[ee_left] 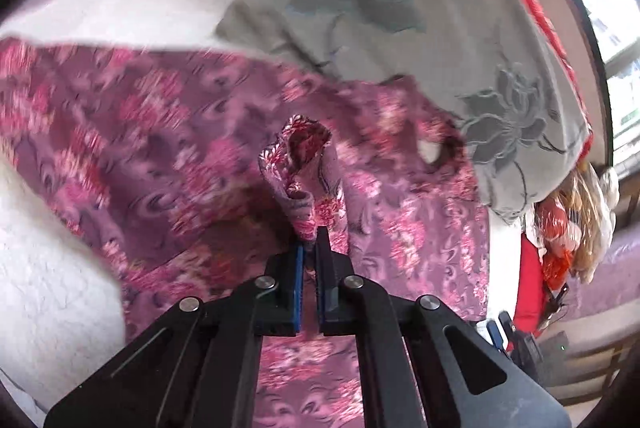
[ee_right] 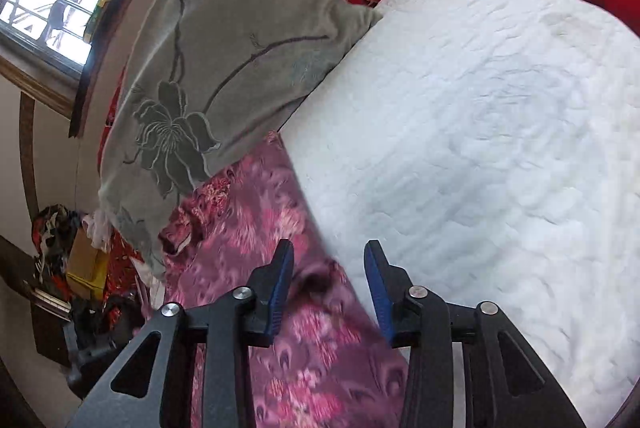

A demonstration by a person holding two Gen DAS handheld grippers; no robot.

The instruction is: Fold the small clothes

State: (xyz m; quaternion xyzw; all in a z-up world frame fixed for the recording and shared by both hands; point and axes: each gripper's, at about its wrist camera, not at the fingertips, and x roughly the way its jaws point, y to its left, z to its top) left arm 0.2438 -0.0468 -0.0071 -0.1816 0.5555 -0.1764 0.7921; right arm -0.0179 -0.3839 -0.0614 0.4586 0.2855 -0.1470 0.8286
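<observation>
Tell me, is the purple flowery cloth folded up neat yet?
Not yet. The purple flowery cloth lies spread and rumpled on the white quilt, and the left gripper pinches one bunched bit of it.

Both tongs are looking like the same kit: the left tongs (ee_left: 310,240) and right tongs (ee_right: 329,268) are sporting matte black angular linkage arms with triangular cutouts, round silver pivot pins, and ribbed blue pads (ee_right: 378,292) lining the inner faces of the fingers.
</observation>
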